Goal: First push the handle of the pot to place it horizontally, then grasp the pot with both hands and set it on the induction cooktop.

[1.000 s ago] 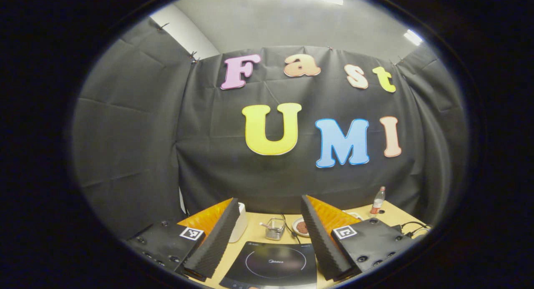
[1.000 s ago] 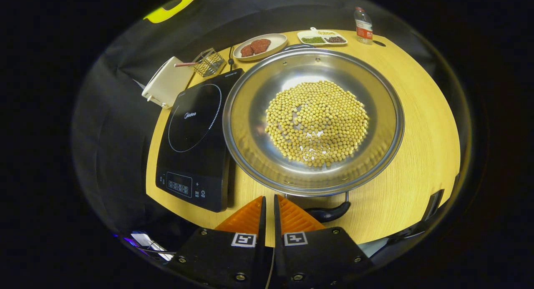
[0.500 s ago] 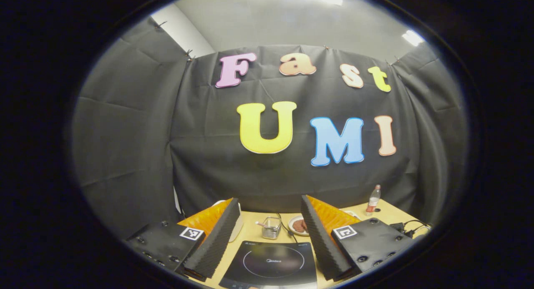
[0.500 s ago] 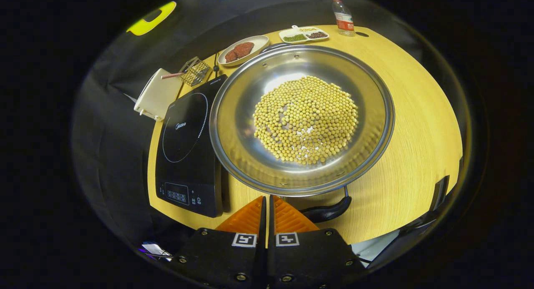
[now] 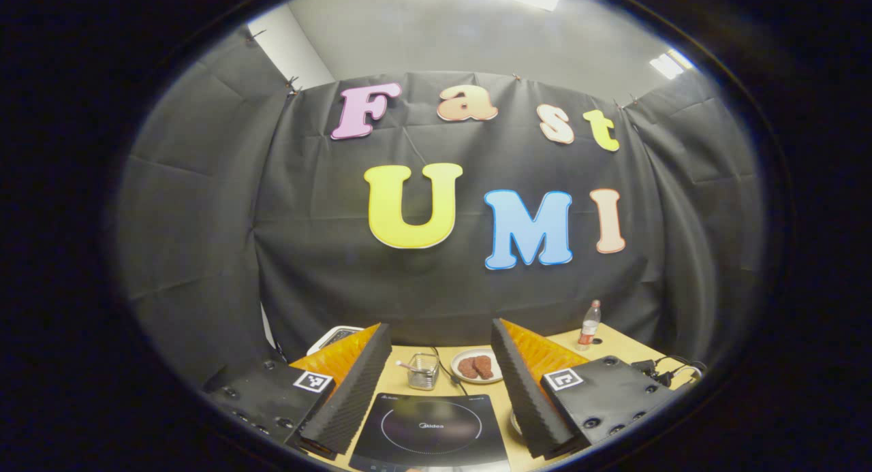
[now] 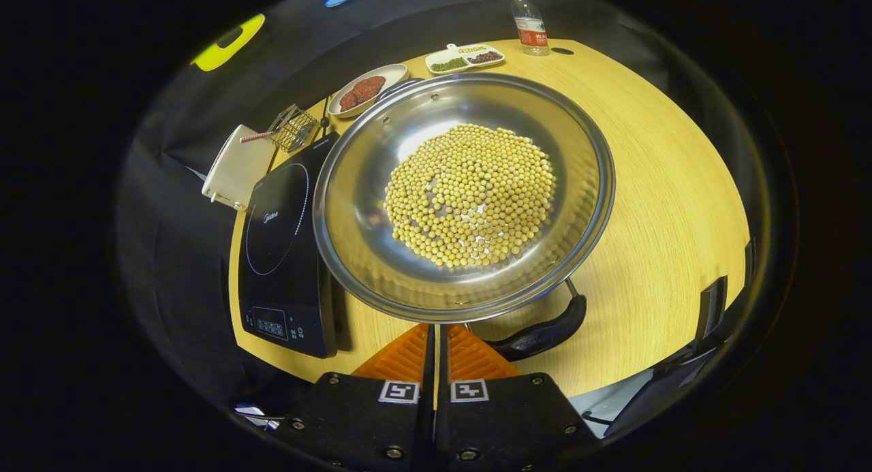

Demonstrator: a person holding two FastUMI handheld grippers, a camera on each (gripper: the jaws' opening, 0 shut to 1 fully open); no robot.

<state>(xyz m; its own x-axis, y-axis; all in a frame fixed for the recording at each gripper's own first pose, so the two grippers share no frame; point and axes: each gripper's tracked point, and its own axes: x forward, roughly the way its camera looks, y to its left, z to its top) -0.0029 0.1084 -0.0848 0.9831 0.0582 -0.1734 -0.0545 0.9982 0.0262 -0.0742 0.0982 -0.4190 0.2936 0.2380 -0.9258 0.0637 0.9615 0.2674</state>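
The left claw (image 5: pixel 441 383) has two black housing blocks dotted with round screws, each carrying a white square tag printed with a black pattern. Its fingers (image 5: pixel 354 390) are wedge-shaped with ribbed faces. The right claw (image 6: pixel 434 353) shows matching black blocks, screws, square tags and ribbed wedge fingers.

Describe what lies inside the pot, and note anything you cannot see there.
Inside the pot lies a heap of yellow beans, with bare steel around it. Steel glints through a few gaps, but most of the pot's bottom under the heap is covered.
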